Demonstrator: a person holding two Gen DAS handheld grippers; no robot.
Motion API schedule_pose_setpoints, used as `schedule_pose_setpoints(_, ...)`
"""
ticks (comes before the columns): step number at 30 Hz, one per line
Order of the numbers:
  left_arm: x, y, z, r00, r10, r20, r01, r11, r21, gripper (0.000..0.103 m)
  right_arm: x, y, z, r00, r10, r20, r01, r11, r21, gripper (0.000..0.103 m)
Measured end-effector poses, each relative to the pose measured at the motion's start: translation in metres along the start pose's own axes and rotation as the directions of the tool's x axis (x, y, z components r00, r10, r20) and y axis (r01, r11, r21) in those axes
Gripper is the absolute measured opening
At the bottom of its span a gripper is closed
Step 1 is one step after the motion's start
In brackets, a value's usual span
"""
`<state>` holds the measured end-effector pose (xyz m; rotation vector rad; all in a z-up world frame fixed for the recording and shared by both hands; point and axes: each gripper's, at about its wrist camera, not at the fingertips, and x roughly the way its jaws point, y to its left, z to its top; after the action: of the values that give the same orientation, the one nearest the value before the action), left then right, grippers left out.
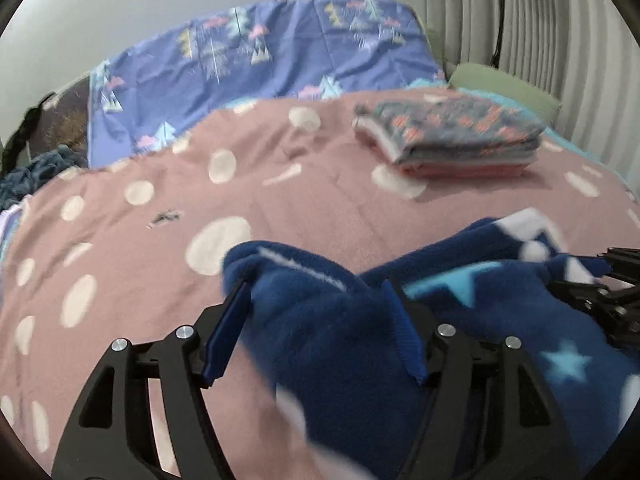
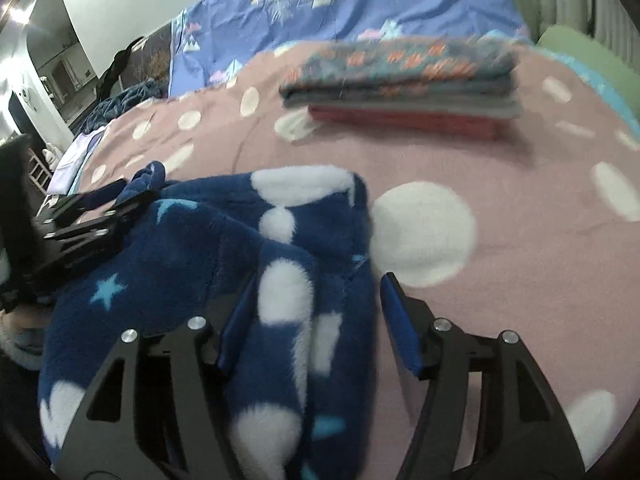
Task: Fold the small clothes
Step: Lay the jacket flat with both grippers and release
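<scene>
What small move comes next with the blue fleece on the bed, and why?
Probably lift both grippers clear. The left gripper and right gripper both stand open with the blue fleece loose between the jaws, lying bunched on the pink spotted blanket, short of the folded stack.

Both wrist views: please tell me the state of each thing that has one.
Fleece garment: bunched on the bed, not yet folded flat.
Stack of clothes: folded, lying further back on the blanket.
Left gripper: open, fleece between its fingers.
Right gripper: open, fleece between its fingers.
Blanket: spread over the bed.
</scene>
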<state>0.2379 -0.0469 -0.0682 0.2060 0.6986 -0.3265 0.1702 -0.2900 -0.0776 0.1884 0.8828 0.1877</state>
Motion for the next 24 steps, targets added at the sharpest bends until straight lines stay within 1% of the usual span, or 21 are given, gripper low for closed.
schedule_pose_setpoints(1, -0.014, -0.002, -0.001, 1.0, -0.001, 0.023, 0.001, 1.0, 0.01, 0.07, -0.014, 0.001, -0.002, 0.999, -0.032, 0.019, 0.032, 0.999, -0.002, 0.062)
schedule_pose_setpoints(2, -0.04, -0.007, -0.004, 0.998, -0.012, 0.067, 0.01, 0.999, 0.033, 0.072, -0.033, 0.002, -0.008, 0.997, -0.063, 0.043, 0.063, 0.998, -0.003, 0.049)
schedule_pose_setpoints(3, -0.063, -0.012, -0.009, 0.994, -0.035, 0.103, 0.03, 0.998, 0.056, 0.074, -0.05, 0.003, -0.013, 0.997, -0.054, 0.061, 0.054, 0.999, -0.003, 0.034)
schedule_pose_setpoints(4, -0.091, -0.019, -0.018, 0.986, -0.092, 0.141, 0.08, 0.993, 0.091, 0.075, -0.067, 0.004, -0.02, 0.997, -0.018, 0.076, 0.017, 1.0, 0.004, 0.03)
schedule_pose_setpoints(5, -0.107, -0.024, -0.025, 0.978, -0.143, 0.155, 0.126, 0.985, 0.115, 0.078, -0.088, 0.005, -0.031, 0.994, 0.062, 0.093, -0.063, 0.998, 0.008, 0.026)
schedule_pose_setpoints(6, -0.125, -0.03, -0.035, 0.964, -0.209, 0.163, 0.186, 0.972, 0.145, 0.08, -0.104, 0.008, -0.042, 0.984, 0.144, 0.107, -0.144, 0.99, -0.007, 0.021)
schedule_pose_setpoints(7, -0.143, -0.039, -0.049, 0.945, -0.285, 0.162, 0.256, 0.95, 0.177, 0.08, -0.117, 0.014, -0.055, 0.971, 0.212, 0.115, -0.208, 0.977, -0.042, 0.021)
schedule_pose_setpoints(8, -0.15, -0.046, -0.06, 0.935, -0.324, 0.146, 0.294, 0.936, 0.193, 0.08, -0.123, 0.02, -0.066, 0.965, 0.238, 0.112, -0.231, 0.97, -0.07, 0.021)
schedule_pose_setpoints(9, -0.151, -0.055, -0.07, 0.929, -0.351, 0.113, 0.324, 0.923, 0.206, 0.08, -0.123, 0.025, -0.077, 0.966, 0.24, 0.095, -0.232, 0.969, -0.087, 0.021)
schedule_pose_setpoints(10, -0.145, -0.066, -0.084, 0.932, -0.359, 0.049, 0.34, 0.915, 0.218, 0.08, -0.111, 0.029, -0.092, 0.978, 0.207, 0.034, -0.204, 0.976, -0.08, 0.021)
schedule_pose_setpoints(11, -0.13, -0.08, -0.102, 0.946, -0.322, -0.022, 0.318, 0.918, 0.238, 0.081, -0.099, 0.029, -0.102, 0.984, 0.178, 0.002, -0.178, 0.982, -0.066, 0.021)
schedule_pose_setpoints(12, -0.12, -0.091, -0.121, 0.961, -0.278, -0.004, 0.268, 0.923, 0.277, 0.081, -0.085, 0.027, -0.115, 0.987, 0.16, -0.005, -0.16, 0.986, -0.044, 0.021)
schedule_pose_setpoints(13, -0.119, -0.094, -0.129, 0.964, -0.264, 0.026, 0.246, 0.925, 0.291, 0.081, -0.083, 0.026, -0.119, 0.988, 0.152, 0.014, -0.151, 0.988, -0.043, 0.021)
schedule_pose_setpoints(14, -0.119, -0.096, -0.13, 0.966, -0.255, 0.038, 0.235, 0.932, 0.275, 0.082, -0.085, 0.03, -0.122, 0.991, 0.129, 0.034, -0.126, 0.99, -0.06, 0.021)
schedule_pose_setpoints(16, -0.122, -0.094, -0.121, 0.967, -0.256, 0.015, 0.246, 0.944, 0.221, 0.083, -0.089, 0.036, -0.12, 0.995, 0.088, 0.042, -0.085, 0.995, -0.053, 0.023)
schedule_pose_setpoints(18, -0.123, -0.098, -0.123, 0.971, -0.239, 0.025, 0.227, 0.947, 0.228, 0.083, -0.09, 0.04, -0.119, 0.996, 0.071, 0.044, -0.068, 0.996, -0.061, 0.025)
schedule_pose_setpoints(20, -0.124, -0.097, -0.125, 0.972, -0.233, 0.027, 0.222, 0.95, 0.218, 0.083, -0.096, 0.037, -0.119, 0.995, 0.089, 0.048, -0.086, 0.995, -0.058, 0.028)
schedule_pose_setpoints(21, -0.126, -0.094, -0.123, 0.972, -0.234, 0.026, 0.223, 0.952, 0.208, 0.083, -0.099, 0.034, -0.12, 0.992, 0.113, 0.053, -0.111, 0.993, -0.04, 0.035)
schedule_pose_setpoints(22, -0.128, -0.093, -0.123, 0.972, -0.235, 0.027, 0.225, 0.954, 0.199, 0.083, -0.103, 0.03, -0.121, 0.989, 0.137, 0.054, -0.136, 0.991, -0.022, 0.04)
schedule_pose_setpoints(23, -0.128, -0.094, -0.123, 0.972, -0.233, 0.03, 0.223, 0.955, 0.193, 0.083, -0.105, 0.024, -0.121, 0.985, 0.163, 0.052, -0.164, 0.986, 0.01, 0.047)
schedule_pose_setpoints(24, -0.129, -0.094, -0.124, 0.973, -0.229, 0.034, 0.218, 0.956, 0.194, 0.083, -0.109, 0.02, -0.125, 0.983, 0.174, 0.054, -0.176, 0.984, 0.036, 0.048)
